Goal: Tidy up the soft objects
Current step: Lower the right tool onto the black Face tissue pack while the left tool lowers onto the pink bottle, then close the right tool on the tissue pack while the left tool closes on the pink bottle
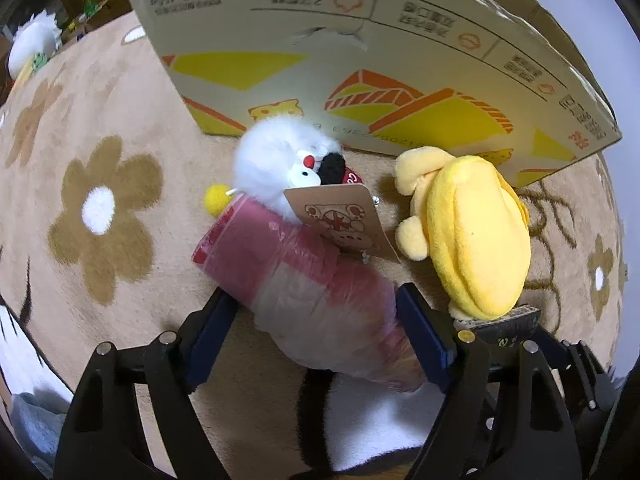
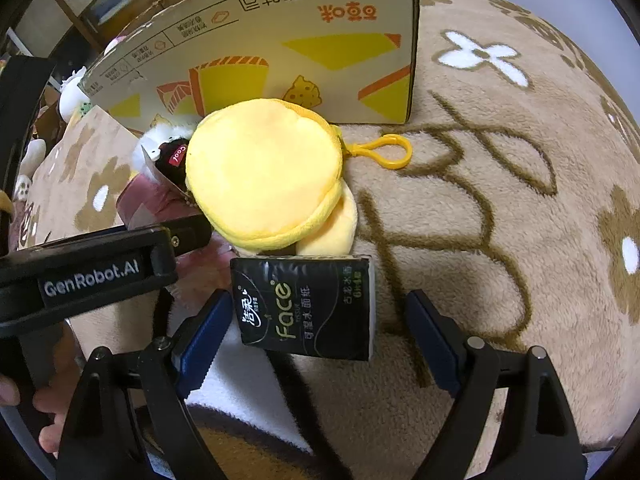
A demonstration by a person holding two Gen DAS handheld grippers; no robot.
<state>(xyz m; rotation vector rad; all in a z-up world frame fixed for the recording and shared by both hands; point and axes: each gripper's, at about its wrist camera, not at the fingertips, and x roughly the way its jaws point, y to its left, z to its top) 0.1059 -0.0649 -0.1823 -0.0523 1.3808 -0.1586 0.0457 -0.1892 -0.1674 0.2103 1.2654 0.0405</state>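
- Left gripper [image 1: 316, 320]: jaws set either side of the pink plastic-wrapped roll [image 1: 296, 280], both pads against its wrapping; judged clamped on it.
- Roll's long axis: runs from between the jaws up and to the left, its far end pointing toward the cardboard box [image 1: 360, 60]; that end lies just beside the white fluffy plush [image 1: 280, 152], whose paper hang tag [image 1: 344, 216] overlaps the roll.
- Right gripper [image 2: 320, 328]: jaws apart, holding nothing. The black tissue pack [image 2: 308, 304] lies between them, nearer the left jaw, with a clear gap to the right jaw; its long axis runs across the jaw line.
- Yellow plush pouch [image 2: 260, 172]: on the floral blanket [image 2: 520, 240], touching the far edge of the tissue pack, between it and the box; its yellow clip [image 2: 394, 152] trails to the right.
- Box: stands on the blanket behind all the items; only its printed outer wall shows, so its contents cannot be told.
- Judgement: the left gripper is nearer lifting; the box lies ahead of both.
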